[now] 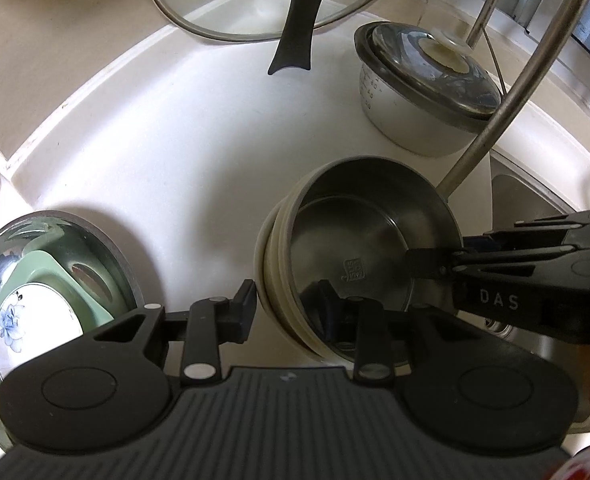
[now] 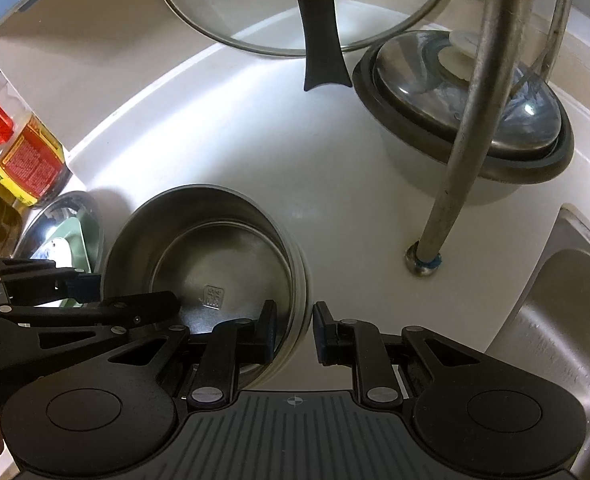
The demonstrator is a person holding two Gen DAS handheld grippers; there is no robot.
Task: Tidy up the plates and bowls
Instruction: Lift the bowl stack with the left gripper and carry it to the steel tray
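Note:
A stack of steel-lined bowls with cream outer walls (image 1: 355, 240) stands on the white counter; it also shows in the right wrist view (image 2: 215, 256). My left gripper (image 1: 291, 308) is open and straddles the stack's near-left rim, one finger outside and one inside. My right gripper (image 2: 293, 332) is open and straddles the right rim the same way, and it shows in the left wrist view (image 1: 427, 264). A large steel basin (image 1: 103, 248) at the left holds a green plate (image 1: 47, 268) and a white plate with a blue flower (image 1: 31, 320).
A covered pot (image 1: 415, 92) stands at the back right, behind a curved tap pipe (image 2: 463, 128). A glass lid with a black handle (image 1: 295, 20) leans on the back wall. A steel sink (image 2: 567, 320) lies at the right. An oil bottle (image 2: 19, 156) stands at the left.

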